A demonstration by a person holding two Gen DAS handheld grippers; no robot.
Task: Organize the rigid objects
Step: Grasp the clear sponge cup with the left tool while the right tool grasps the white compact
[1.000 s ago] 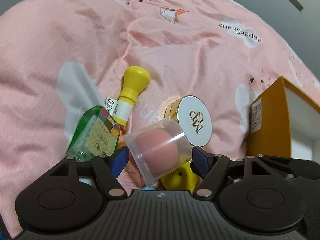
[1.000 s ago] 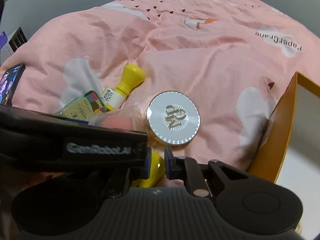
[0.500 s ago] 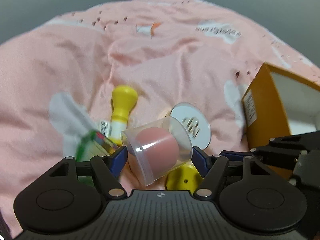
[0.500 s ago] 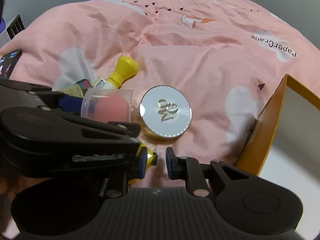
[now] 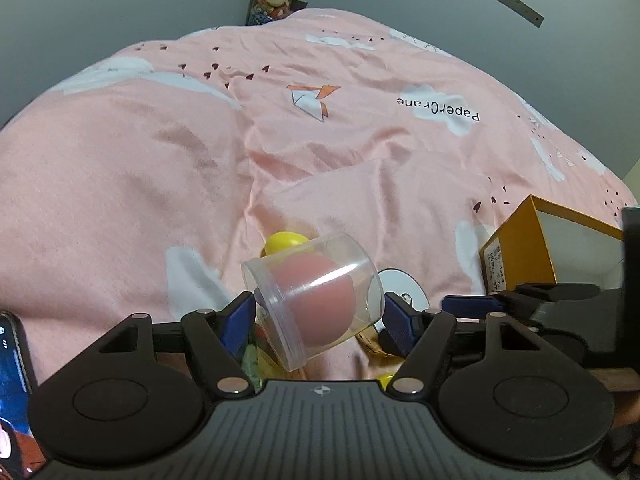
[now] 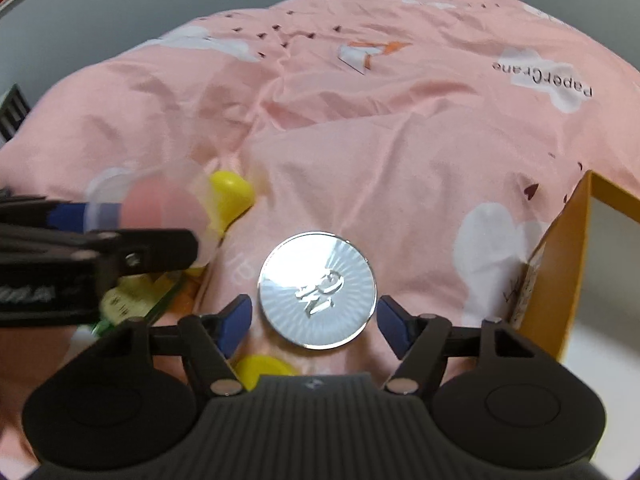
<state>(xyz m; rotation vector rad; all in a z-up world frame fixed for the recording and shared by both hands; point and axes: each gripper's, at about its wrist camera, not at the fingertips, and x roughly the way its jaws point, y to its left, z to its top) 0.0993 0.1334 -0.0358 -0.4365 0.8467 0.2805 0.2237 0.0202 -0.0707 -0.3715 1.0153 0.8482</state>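
My left gripper [image 5: 318, 316] is shut on a clear plastic case [image 5: 316, 292] with a pink sponge inside, tilted and held above the pink quilt [image 5: 200, 160]. The same case [image 6: 160, 208] shows blurred at the left of the right wrist view. My right gripper [image 6: 315, 322] points down over a round silver compact [image 6: 317, 304] that lies flat on the quilt. Its jaws are opening and stand on either side of the compact, with the pads not pressing on it. A yellow-capped bottle [image 6: 230, 196] lies behind the case, and its cap [image 5: 284, 242] peeks out above it.
An open orange box [image 6: 568, 264] with a white inside stands at the right, also the orange box [image 5: 520, 248] in the left view. A green packet [image 6: 132, 304] and a yellow object [image 6: 264, 366] lie near my fingers. A phone [image 5: 12, 380] lies at the far left.
My left gripper has risen with the case, away from the pile. My right gripper's jaws went from shut to wide apart and now straddle the compact.
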